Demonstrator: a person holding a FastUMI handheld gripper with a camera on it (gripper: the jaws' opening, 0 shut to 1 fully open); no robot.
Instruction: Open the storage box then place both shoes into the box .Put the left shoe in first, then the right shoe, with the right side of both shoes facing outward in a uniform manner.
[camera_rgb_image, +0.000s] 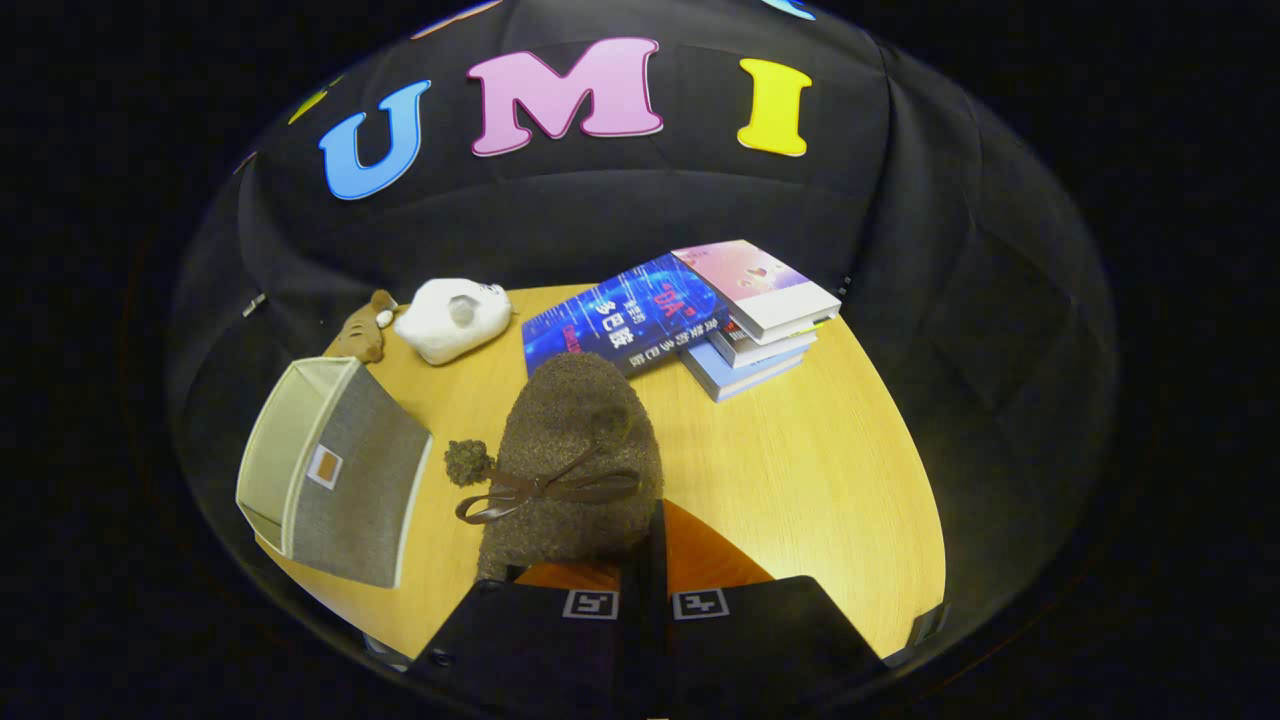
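The gripper (645, 570) is closed on the shoe (575, 450), held above the surface (800, 470). The open box (330, 470) stands just beside, books (700, 310) beyond.

shoe (570, 450) heel hidden behind tool (645, 560) | tool fingertips hidden | storage box (335, 470) inside unseen

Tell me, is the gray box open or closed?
Open. The gray box shows its pale inside, empty as far as shows. The tool holds the fuzzy brown shoe beside it.
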